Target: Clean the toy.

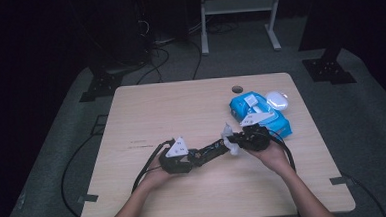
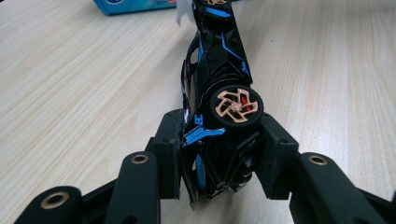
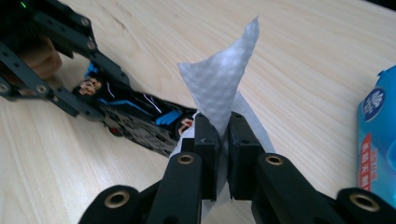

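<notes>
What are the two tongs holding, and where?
Left tongs clamp the black-and-blue toy car at one end, by its wheel. Right tongs pinch the white wet wipe near its bottom.

Both forearms come in from the near edge of the table and angle toward each other. The left hand (image 1: 157, 174) lies low near the table's middle, wrapped under the left gripper (image 1: 196, 156), which points right and slightly far. Its 2 jaws are clamped on the rear end of the toy car (image 2: 219, 93), one pad on each side. The right hand (image 1: 273, 154) sits farther right, palm cupped under the right gripper (image 1: 231, 145), which points left at the other gripper. Its 2 jaws are pressed nearly together, pinching a wet wipe (image 3: 224, 79) that sticks up between the pads.
</notes>
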`<state>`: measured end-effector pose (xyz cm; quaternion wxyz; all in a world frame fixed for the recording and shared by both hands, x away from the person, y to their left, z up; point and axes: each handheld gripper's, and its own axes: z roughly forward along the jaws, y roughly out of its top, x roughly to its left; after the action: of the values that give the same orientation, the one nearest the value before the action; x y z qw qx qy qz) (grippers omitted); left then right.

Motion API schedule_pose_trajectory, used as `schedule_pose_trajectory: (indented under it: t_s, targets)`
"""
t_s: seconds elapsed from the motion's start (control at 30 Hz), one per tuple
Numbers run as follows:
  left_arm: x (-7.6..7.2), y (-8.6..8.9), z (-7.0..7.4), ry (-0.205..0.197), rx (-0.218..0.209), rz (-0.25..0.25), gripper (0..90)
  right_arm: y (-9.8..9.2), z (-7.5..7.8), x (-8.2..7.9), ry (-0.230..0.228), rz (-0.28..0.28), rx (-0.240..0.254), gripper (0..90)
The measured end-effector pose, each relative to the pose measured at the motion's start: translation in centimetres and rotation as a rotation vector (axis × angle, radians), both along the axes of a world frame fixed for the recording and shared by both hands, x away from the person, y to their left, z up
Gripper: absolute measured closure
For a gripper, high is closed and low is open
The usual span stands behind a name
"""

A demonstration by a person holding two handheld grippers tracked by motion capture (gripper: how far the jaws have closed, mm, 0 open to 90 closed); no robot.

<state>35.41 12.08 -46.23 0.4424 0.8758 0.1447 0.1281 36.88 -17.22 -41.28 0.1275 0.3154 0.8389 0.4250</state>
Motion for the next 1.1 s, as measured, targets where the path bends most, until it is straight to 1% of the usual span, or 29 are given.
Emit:
schedule_pose_trajectory:
  t_s: [0.07,0.1,0.2,0.23,0.3,0.33,0.43,0.57,0.6,0.63,0.73,0.8,0.87,0.93,0.97,1.03,1.1]
  targets:
    - [0.0,0.1,0.0,0.001,0.001,0.003,57.5,0.0,-0.4,0.1,0.003,-0.004,-0.012,83.5]
    - [0.0,0.2,0.1,-0.002,0.005,0.002,57.5,0.0,-0.5,0.2,0.011,-0.008,-0.002,83.4]
    - [0.1,0.5,0.2,0.013,0.007,-0.010,57.3,-0.1,-0.7,0.2,0.028,-0.005,0.014,83.4]
    - [0.1,0.6,0.3,0.014,0.006,-0.010,56.8,0.0,-0.9,0.1,0.043,0.001,0.031,83.4]
    - [0.2,0.6,0.5,0.024,-0.008,-0.011,52.7,0.4,-1.1,0.0,0.037,0.008,0.024,83.4]
    - [0.1,0.5,0.7,0.021,-0.011,-0.012,51.2,0.6,-1.0,-0.1,0.039,0.011,0.026,83.4]
    - [0.0,0.4,0.9,0.018,0.011,-0.017,46.8,1.2,-1.1,-0.4,0.040,0.033,0.033,83.4]
    - [-0.1,0.2,0.8,0.018,0.034,-0.020,43.5,2.0,-1.3,-0.7,0.053,0.073,0.064,83.3]
    - [-0.1,0.2,0.9,0.024,0.035,-0.019,42.8,2.1,-1.4,-0.7,0.054,0.075,0.067,83.3]
    - [-0.1,0.2,1.0,0.023,0.046,-0.020,41.5,2.1,-1.5,-0.7,0.052,0.071,0.067,83.3]
    - [-0.1,0.1,1.0,0.023,0.042,-0.016,40.0,1.9,-1.7,-0.6,0.069,0.059,0.099,83.3]
    - [0.0,-0.1,0.8,0.015,0.058,-0.012,41.5,1.7,-1.9,-0.5,0.081,0.056,0.119,83.3]
    - [0.1,-0.1,0.7,0.019,0.069,-0.002,43.1,1.5,-2.0,-0.5,0.078,0.051,0.135,83.3]
    - [0.1,-0.1,0.6,0.021,0.084,0.008,46.7,1.5,-2.1,-0.5,0.081,0.050,0.142,83.3]
    - [0.2,0.0,0.6,0.020,0.089,0.010,48.6,1.6,-2.1,-0.5,0.078,0.049,0.142,83.3]
    - [0.2,0.3,0.7,0.020,0.086,0.012,56.3,1.6,-2.1,-0.6,0.070,0.053,0.136,83.3]
    - [0.2,0.4,0.8,0.024,0.090,0.010,57.0,1.6,-2.2,-0.6,0.063,0.052,0.127,83.2]
